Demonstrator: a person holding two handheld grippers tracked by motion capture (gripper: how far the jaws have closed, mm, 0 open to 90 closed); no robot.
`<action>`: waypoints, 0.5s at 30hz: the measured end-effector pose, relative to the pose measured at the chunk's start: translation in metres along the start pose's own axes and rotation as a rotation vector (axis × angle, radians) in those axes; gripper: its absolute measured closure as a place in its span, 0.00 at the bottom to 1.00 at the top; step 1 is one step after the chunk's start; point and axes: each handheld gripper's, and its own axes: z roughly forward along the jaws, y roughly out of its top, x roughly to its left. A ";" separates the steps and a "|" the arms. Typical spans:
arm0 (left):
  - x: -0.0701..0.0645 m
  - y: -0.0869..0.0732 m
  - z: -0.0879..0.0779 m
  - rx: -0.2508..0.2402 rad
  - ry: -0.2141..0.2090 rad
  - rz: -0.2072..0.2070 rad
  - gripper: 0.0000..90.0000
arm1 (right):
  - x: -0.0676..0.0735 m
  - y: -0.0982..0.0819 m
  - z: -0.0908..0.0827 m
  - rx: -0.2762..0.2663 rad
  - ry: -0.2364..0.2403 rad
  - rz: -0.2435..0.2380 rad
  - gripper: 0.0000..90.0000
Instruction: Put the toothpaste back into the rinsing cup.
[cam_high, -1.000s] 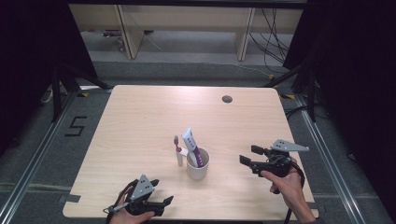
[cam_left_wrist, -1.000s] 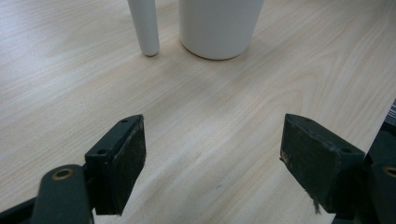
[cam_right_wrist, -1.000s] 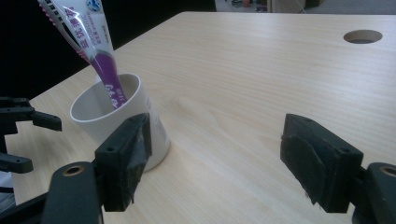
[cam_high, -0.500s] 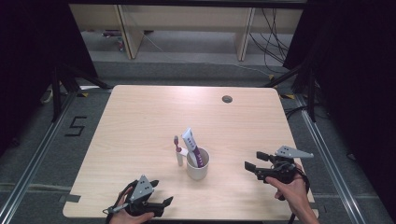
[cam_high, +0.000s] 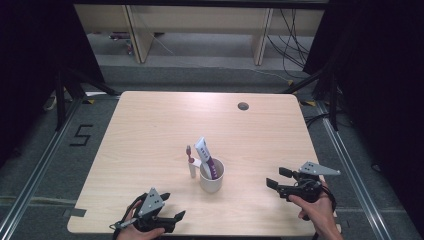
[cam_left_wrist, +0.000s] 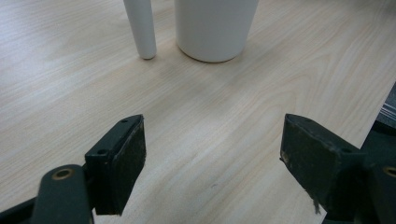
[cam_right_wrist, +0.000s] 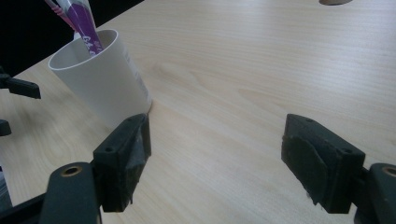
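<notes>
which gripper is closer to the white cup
Left. The left gripper sits just below-left of the white cup in the high view; the right gripper is farther off to its right.

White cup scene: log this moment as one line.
left gripper: open, empty | right gripper: open, empty, right of white cup | purple tube: in cup | toothbrush: upright beside cup

This looks like a lab set up for recording. A lone wooden desk (cam_high: 150, 130) stands on grey carpet, framed by metal rails (cam_high: 30, 185) and black curtains (cam_high: 380, 75). A taped "5" (cam_high: 81, 135) marks the floor. Loose cables (cam_high: 295, 35) hang behind, near pale furniture legs (cam_high: 134, 32), possibly shelving, too dim to tell.
</notes>
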 end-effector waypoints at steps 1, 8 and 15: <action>0.000 0.000 0.000 0.000 0.000 0.001 0.25 | 0.001 -0.001 0.000 -0.005 0.002 0.018 0.28; 0.000 0.000 0.000 0.001 0.001 0.002 0.25 | 0.001 -0.005 -0.004 -0.015 0.004 -0.004 0.28; 0.000 0.000 0.000 0.003 0.003 0.002 0.25 | 0.004 -0.009 -0.009 -0.017 0.015 0.002 0.26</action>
